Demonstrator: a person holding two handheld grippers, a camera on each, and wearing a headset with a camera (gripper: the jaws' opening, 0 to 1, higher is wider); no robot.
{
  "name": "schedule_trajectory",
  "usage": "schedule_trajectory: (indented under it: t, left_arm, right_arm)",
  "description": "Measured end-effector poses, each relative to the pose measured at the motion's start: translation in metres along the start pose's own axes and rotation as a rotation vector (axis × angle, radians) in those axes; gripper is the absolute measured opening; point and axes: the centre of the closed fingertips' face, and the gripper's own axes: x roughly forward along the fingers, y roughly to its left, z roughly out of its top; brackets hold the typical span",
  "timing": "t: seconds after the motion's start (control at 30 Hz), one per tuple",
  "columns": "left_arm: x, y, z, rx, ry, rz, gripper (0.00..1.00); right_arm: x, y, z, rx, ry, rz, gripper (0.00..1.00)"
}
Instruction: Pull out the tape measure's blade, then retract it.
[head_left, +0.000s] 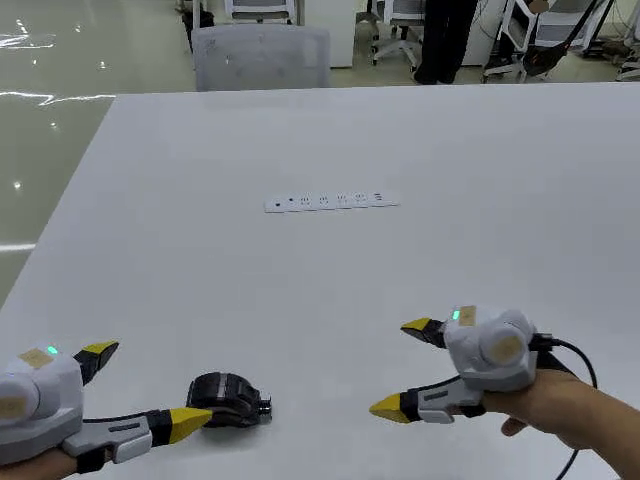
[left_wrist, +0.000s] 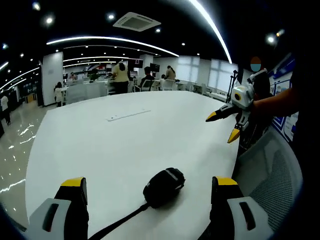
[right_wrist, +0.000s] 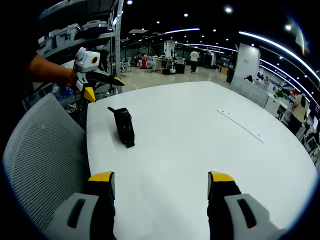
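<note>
We are seeing our left hand-held gripper (head_left: 145, 385) cut off at the head view's bottom corner, its jaws standing apart around nothing. The black tape measure (head_left: 228, 399) is lying on the white tabletop (head_left: 330, 290) near our edge, just beside one left jaw tip, and its strap is running out of the left gripper view. We are holding our right hand-held gripper (head_left: 400, 366) well apart from it, jaws spread. Bare tabletop is stretching ahead to a socket strip (head_left: 330, 201), and a chair (head_left: 260, 55) is standing beyond the far edge.
</note>
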Motion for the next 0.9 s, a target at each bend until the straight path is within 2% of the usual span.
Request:
schedule_trajectory:
  t: [0.07,0.1,0.17,0.2,0.23,0.27,0.33,0.4,0.43,0.57,0.63,0.73,0.9]
  left_arm:
    - [-0.005,-0.005,-0.006,-0.004,0.02,-0.023,1.0]
    - [-0.009,-0.005,-0.008,-0.005,0.012,-0.017,1.0]
    - [-0.014,-0.008,-0.006,-0.036,-0.018,-0.029,1.0]
    - [-0.019,-0.009,-0.001,-0.054,-0.059,-0.033,1.0]
    - [-0.024,-0.008,0.002,-0.059,-0.09,-0.027,1.0]
    - [-0.029,-0.003,0.0,-0.051,-0.1,-0.004,1.0]
    - [-0.035,0.0,-0.009,-0.088,-0.079,0.001,1.0]
    - [-0.039,0.002,-0.013,-0.069,-0.071,0.014,1.0]
    - [-0.042,0.006,-0.017,-0.036,-0.048,0.031,1.0]
    - [-0.049,0.012,-0.024,-0.056,-0.033,0.03,1.0]
    - [-0.05,0.013,-0.032,-0.063,-0.003,0.031,1.0]
    - [-0.051,0.016,-0.036,-0.064,0.007,0.047,1.0]
    - [-0.05,0.018,-0.035,-0.028,-0.011,0.055,1.0]
  right_arm:
    - [-0.009,-0.003,-0.006,0.01,0.0,-0.02,0.78]
    - [-0.015,-0.004,-0.011,0.017,0.003,-0.028,0.79]
    - [-0.023,-0.008,-0.019,0.038,0.009,-0.046,0.8]
    - [-0.03,-0.01,-0.022,0.049,0.005,-0.059,0.82]
    - [-0.034,-0.012,-0.025,0.051,0.003,-0.067,0.83]
    - [-0.041,-0.013,-0.028,0.048,-0.003,-0.085,0.85]
    - [-0.052,-0.015,-0.033,0.03,-0.022,-0.113,0.88]
    - [-0.059,-0.018,-0.039,0.077,-0.03,-0.123,0.94]
    - [-0.064,-0.018,-0.043,0.096,-0.034,-0.123,0.95]
    - [-0.075,-0.017,-0.06,0.107,-0.008,-0.133,0.99]
    - [-0.081,-0.017,-0.07,0.127,-0.001,-0.141,1.0]
    - [-0.088,-0.019,-0.084,0.158,0.004,-0.159,1.0]
    - [-0.092,-0.015,-0.098,0.14,0.042,-0.156,1.0]
